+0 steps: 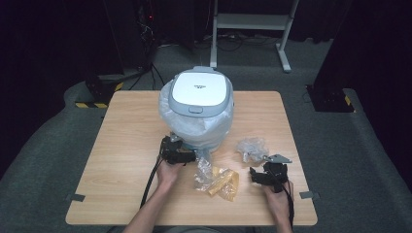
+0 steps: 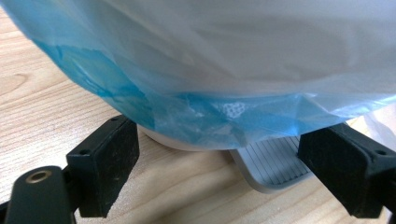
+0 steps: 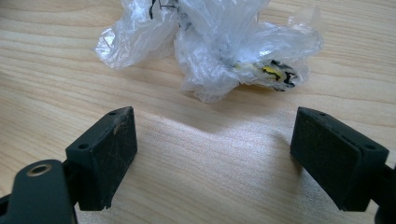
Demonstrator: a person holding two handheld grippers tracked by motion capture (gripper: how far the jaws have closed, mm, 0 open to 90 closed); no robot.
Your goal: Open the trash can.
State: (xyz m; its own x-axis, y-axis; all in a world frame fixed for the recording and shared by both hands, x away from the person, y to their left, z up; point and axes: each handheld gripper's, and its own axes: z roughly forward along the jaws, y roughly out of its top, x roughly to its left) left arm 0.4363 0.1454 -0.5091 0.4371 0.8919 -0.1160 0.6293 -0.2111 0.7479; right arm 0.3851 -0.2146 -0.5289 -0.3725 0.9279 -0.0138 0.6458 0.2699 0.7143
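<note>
A white lidded bin [image 1: 199, 90] lined with a pale translucent bag [image 1: 194, 126] stands mid-table. My left gripper [image 1: 175, 145] is open at the bin's base. In the left gripper view the open jaws [image 2: 219, 175] flank the bluish bag [image 2: 201, 70] and a grey ribbed pedal [image 2: 273, 161] under it, gripping nothing. My right gripper [image 1: 263, 169] is open, just short of a crumpled clear plastic wad [image 1: 251, 148]. In the right gripper view the wad [image 3: 219, 46], with yellow and black print inside, lies beyond the open jaws [image 3: 215, 156].
A crumpled yellow and clear wrapper [image 1: 218, 180] lies between the two hands near the front edge. The wooden table [image 1: 126, 145] has bare room at the left and back right. Dark equipment and a white frame [image 1: 252, 22] stand on the floor behind.
</note>
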